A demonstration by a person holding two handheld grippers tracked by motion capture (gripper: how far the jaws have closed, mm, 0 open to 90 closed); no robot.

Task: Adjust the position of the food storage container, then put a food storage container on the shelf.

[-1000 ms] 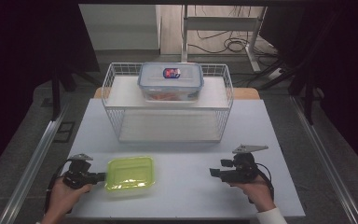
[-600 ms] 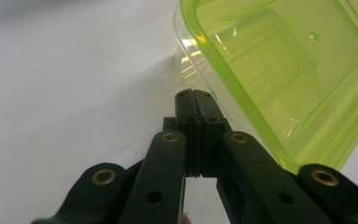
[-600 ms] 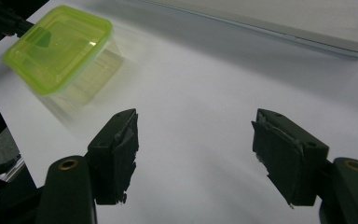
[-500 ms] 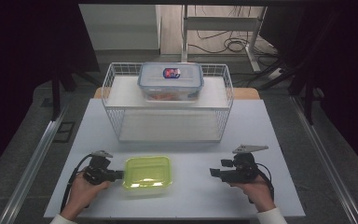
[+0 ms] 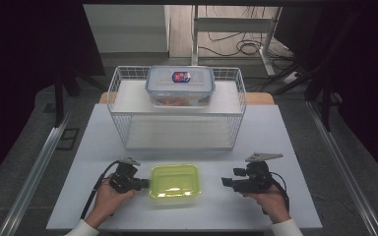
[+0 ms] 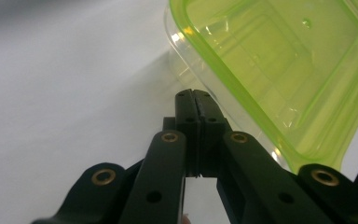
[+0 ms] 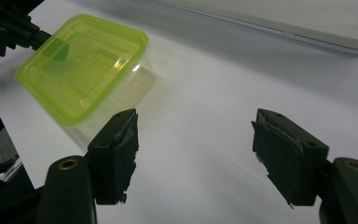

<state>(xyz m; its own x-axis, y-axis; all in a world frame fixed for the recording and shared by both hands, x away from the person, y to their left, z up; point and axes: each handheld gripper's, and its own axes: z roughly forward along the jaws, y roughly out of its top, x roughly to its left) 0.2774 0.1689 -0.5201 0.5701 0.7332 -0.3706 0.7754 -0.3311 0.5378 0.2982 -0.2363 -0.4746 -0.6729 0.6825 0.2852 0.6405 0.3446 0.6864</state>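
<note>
High view shows the white table [image 5: 103,142], with the wire basket [image 5: 177,110] at its far side and the green box [image 5: 174,180] near the front. Its long axis runs left-right between both grippers. The left gripper [image 5: 145,184], jaws closed, touches its left side; the right gripper [image 5: 225,182], jaws open and empty, waits apart.

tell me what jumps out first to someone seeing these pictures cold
The bright green-lidded container at the near middle of the white table catches the eye first, with the shut left gripper against its left edge and the open right gripper waiting apart on its right. Behind it, a clear blue-rimmed box sits on top of a white wire basket.
</note>
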